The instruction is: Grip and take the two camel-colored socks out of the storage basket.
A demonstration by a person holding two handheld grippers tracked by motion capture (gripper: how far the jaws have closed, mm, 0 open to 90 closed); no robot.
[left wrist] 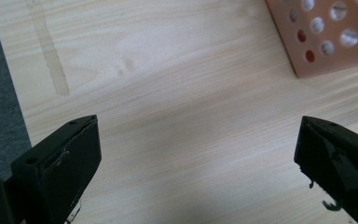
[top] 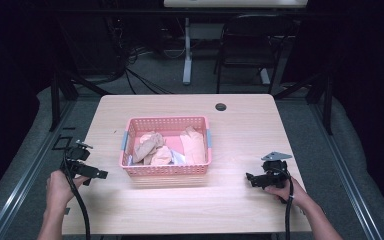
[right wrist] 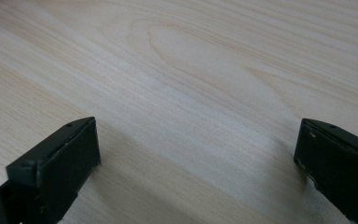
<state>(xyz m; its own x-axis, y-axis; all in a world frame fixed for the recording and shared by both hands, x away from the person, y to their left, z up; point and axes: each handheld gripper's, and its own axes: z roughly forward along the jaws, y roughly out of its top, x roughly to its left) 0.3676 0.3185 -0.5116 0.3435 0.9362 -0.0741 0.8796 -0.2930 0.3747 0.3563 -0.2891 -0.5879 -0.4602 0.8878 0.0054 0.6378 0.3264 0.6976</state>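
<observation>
**Two grippers rest apart on either side of a pink basket**

While the high view looks down on a pale wooden table (top: 240, 125), a pink perforated basket (top: 166, 171) sits near its middle, a little left of centre. Crumpled cloths (top: 150, 146) in tan and peach tones lie inside it, with a flatter peach piece (top: 194, 146) against its right wall and a scrap of white near the front. The left gripper (top: 94, 174) is held by the person's left hand (top: 60, 187) at the table's left edge, just beside the basket's left front corner but apart from it. The right gripper (top: 252, 179) is held by the right hand (top: 286, 190) near the right front of the table, well apart from the basket, with its grey three-cornered plate (top: 276, 156) on top. A dark round hole (top: 221, 106) marks the far part of the tabletop, and a dark chair (top: 250, 45) stands on the floor beyond.

From the left gripper view, the two black jaws stand wide apart with nothing between them but bare wood. A corner of the basket (left wrist: 326, 37), with its round holes, shows at the upper right, clear of the jaws. A faint streak (left wrist: 49, 51) runs down the wood at the upper left, near the table's edge.

From the right gripper view, the jaws are likewise spread wide and hold nothing, with plain wood grain (right wrist: 191, 84) ahead of them.
</observation>
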